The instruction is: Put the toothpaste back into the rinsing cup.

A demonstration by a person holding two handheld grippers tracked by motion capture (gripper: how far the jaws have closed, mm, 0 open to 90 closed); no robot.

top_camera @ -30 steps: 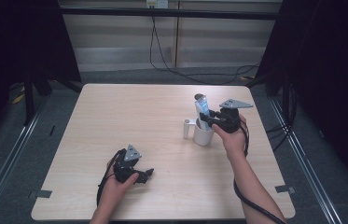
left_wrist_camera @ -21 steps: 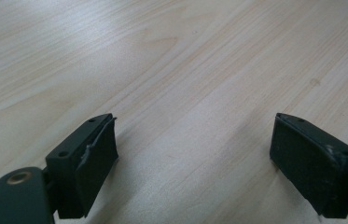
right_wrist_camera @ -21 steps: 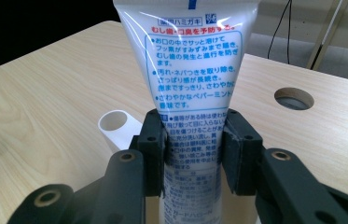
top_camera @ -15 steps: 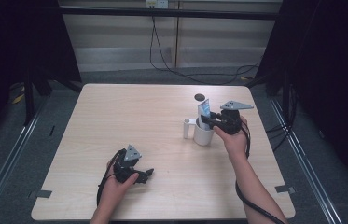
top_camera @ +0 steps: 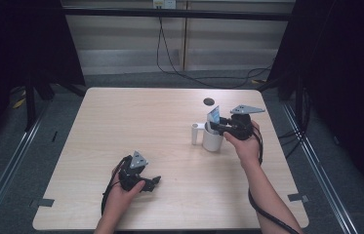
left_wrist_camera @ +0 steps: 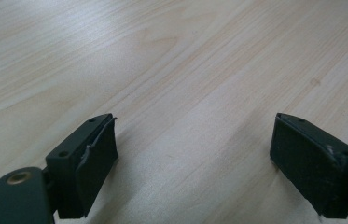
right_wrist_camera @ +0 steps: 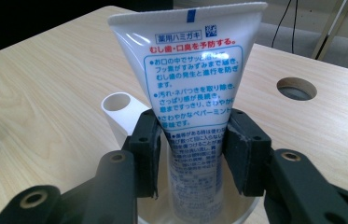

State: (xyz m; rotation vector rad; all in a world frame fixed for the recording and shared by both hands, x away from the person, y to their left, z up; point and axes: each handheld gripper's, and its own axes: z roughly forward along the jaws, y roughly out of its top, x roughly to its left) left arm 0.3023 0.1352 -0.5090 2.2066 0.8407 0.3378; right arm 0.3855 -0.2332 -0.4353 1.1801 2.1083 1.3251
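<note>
Table: light wood top; a round cable hole sits near its far edge, right of centre, also seen at the right in the right gripper view.

Right hand: reaches in from the near right edge and carries the right gripper level over the cup; the grey three-cornered plate lies on top of it.

Left hand: rests on the near left part of the table, well apart from the cup, with the left gripper pointing right along the surface; in the left gripper view the jaws stand wide apart and released, with bare wood between them.

Cup: white, upright, right of the table's centre; a white handle projects from its left side; rim and handle also appear low in the right gripper view.

Toothpaste tube: white with blue and red print; stands in the cup cap end down, flat crimped end uppermost and leaning slightly; its top shows above the cup in the high view.

Right gripper, jaw state: the jaws flank the tube just above the cup rim and have just been opening; the pads sit right at the tube's edges; whether they still press on it cannot be told.
</note>
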